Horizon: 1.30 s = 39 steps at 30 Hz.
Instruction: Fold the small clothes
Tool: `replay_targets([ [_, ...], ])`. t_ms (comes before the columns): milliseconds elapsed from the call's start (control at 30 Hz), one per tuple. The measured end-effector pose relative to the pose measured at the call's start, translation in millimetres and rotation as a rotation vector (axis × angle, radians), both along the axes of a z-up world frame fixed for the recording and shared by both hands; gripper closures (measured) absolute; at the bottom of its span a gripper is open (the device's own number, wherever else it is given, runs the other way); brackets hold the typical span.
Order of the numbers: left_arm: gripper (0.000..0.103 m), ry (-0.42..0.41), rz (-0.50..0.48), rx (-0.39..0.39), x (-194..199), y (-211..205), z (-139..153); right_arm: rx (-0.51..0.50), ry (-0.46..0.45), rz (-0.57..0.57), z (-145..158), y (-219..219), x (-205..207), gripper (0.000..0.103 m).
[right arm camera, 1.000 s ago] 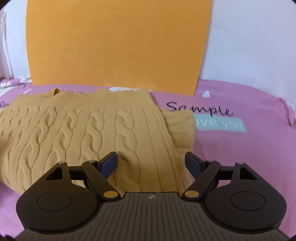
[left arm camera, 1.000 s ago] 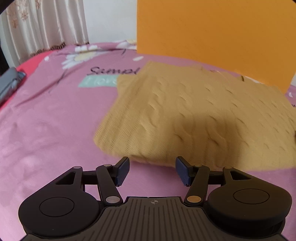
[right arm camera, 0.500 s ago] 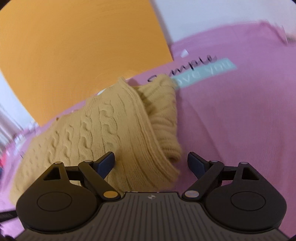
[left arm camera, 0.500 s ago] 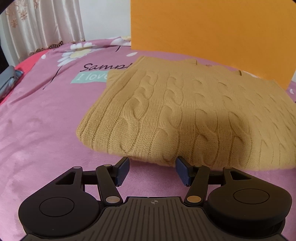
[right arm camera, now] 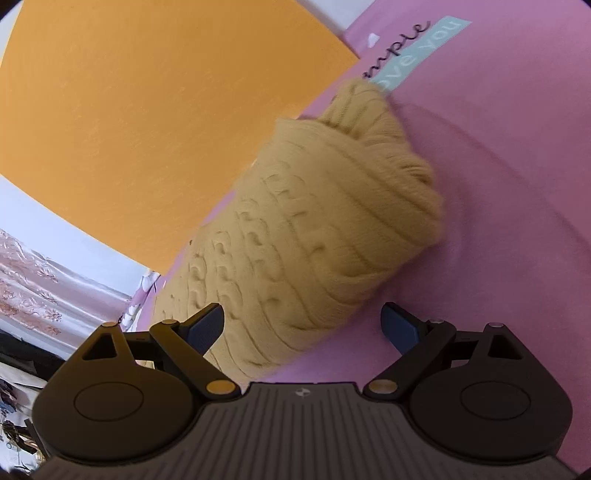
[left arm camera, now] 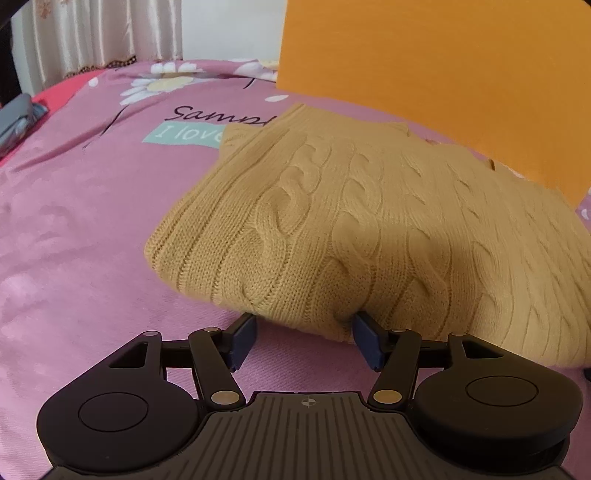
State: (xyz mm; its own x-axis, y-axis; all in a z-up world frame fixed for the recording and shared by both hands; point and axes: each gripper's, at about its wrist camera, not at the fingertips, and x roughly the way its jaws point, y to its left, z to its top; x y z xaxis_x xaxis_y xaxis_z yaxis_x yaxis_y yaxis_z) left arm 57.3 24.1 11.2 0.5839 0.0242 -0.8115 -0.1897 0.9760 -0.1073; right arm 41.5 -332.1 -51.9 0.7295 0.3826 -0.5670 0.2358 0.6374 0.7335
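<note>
Pink bedsheet [left arm camera: 74, 229] carries the mustard cable-knit sweater [left arm camera: 369, 221], partly folded. Right gripper [right arm camera: 303, 325] has rolled sideways, its jaws just opening wider around the sweater's edge, unpressed. Left gripper [left arm camera: 303, 339] stands wide at the hem, empty. Next fold appears imminent.

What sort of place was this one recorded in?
Most likely a bedroom: the mustard cable-knit sweater lies on a pink printed bedsheet, with a pleated curtain behind and an orange panel, perhaps a headboard.
</note>
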Motion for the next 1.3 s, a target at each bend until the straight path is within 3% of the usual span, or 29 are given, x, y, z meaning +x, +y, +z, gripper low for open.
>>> replay_targets([
  [300,0.000,-0.069,0.118,-0.267,9,33,-10,0.037,-0.054,-0.054,-5,24,31,0.008],
  [433,0.000,-0.072,0.124,-0.248,20,28,-12,0.006,-0.073,-0.085,-9,33,42,0.009],
  [467,0.000,-0.066,0.121,-0.224,22,24,-12,-0.007,-0.071,-0.095,-7,36,44,0.012],
  [500,0.000,-0.060,0.117,-0.195,24,20,-12,-0.038,-0.061,-0.098,-5,39,46,0.023],
  [533,0.000,-0.056,0.109,-0.152,25,14,-12,-0.094,-0.044,-0.101,-2,43,50,0.034],
  [567,0.000,-0.049,0.090,-0.094,26,6,-13,-0.157,-0.023,-0.102,0,48,54,0.053],
  [667,0.000,-0.062,0.041,0.056,24,-16,-16,-0.286,-0.050,-0.083,11,61,54,0.060],
  [733,0.000,-0.074,0.022,0.087,22,-19,-17,-0.453,-0.107,-0.056,27,82,52,0.063],
  [867,0.000,-0.073,-0.010,0.026,22,-5,-16,-0.826,-0.311,0.052,58,144,49,0.071],
  [1000,0.000,-0.079,-0.066,-0.080,12,18,-13,-1.112,-0.495,0.223,69,211,47,0.074],
  [1167,0.000,-0.096,-0.070,-0.232,-17,75,-2,-1.450,-0.765,0.561,43,301,21,0.078],
  [1300,0.000,-0.142,0.010,-0.193,-43,120,7,-1.643,-0.910,0.766,9,348,-4,0.083],
])
